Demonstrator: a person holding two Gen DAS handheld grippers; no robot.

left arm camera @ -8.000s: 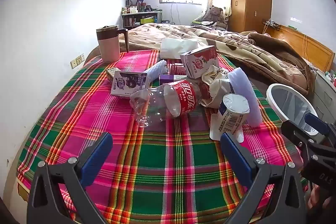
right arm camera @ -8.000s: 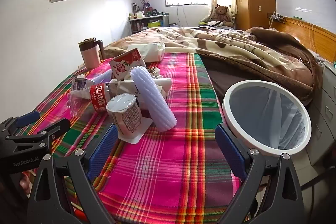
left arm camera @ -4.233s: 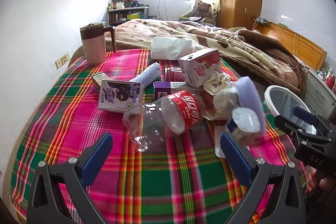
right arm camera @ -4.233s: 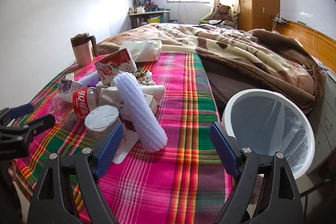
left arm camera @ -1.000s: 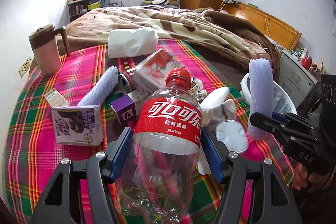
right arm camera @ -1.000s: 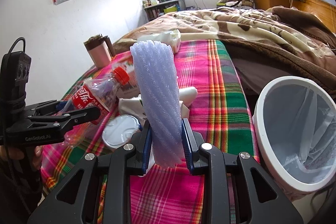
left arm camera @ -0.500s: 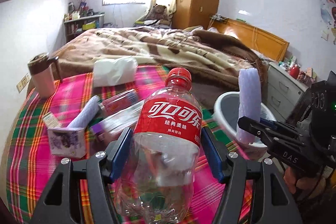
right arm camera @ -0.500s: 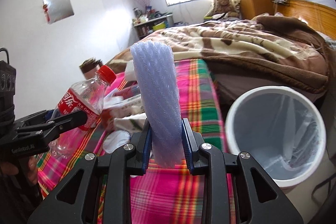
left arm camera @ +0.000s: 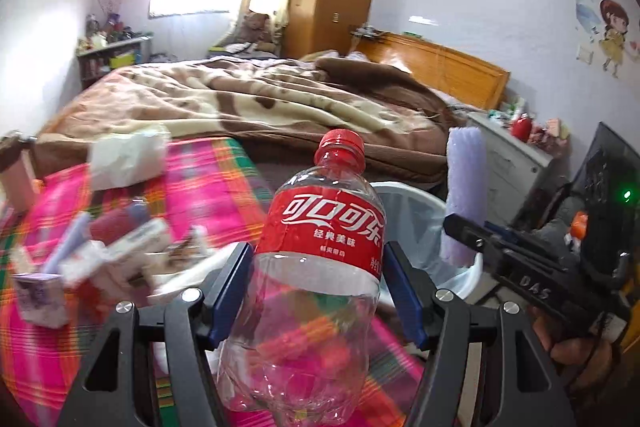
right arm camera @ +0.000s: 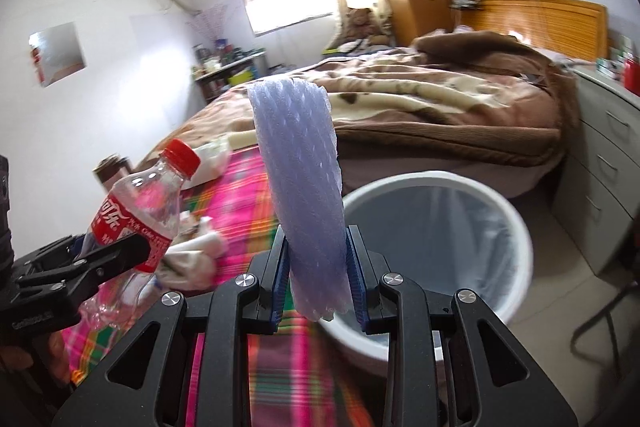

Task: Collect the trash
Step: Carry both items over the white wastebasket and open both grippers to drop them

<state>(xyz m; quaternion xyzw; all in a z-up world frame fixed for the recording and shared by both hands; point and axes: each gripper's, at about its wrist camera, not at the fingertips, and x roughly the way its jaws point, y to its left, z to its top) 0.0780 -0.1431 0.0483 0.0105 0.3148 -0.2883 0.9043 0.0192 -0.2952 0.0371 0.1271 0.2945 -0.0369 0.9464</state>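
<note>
The left gripper (left arm camera: 318, 293) is clamped on an empty plastic bottle (left arm camera: 320, 259), its blue pads pressing the clear wall just under the red label, cap pointing up and away. The right gripper (right arm camera: 316, 279) is clamped on a pale purple foam sleeve (right arm camera: 300, 187), gripped near its lower end so most of it stands up above the jaws.

Both pieces of trash are off the bed and in the air, so the step in hand looks like the carry to the bin. The white bin (right arm camera: 516, 227), lined with a bag, stands on the floor just beside the bed's edge. In the right wrist view the foam sleeve's lower end overlaps the bin's near rim; in the left wrist view the bottle sits in front of the bin (left arm camera: 404, 193), with the plaid blanket (left arm camera: 216, 187) behind and below it.

The next move, as I judge it, calls for bringing each item fully over the bin's mouth and then spreading the jaws. The 2 grippers are close together, so dropping 1 at a time would avoid a knock. The foam is light and may cling to a pad or fall outside the rim.

More trash remains on the blanket: cartons (left arm camera: 38, 293) and crumpled tissue (right arm camera: 192, 263), blurred here.
</note>
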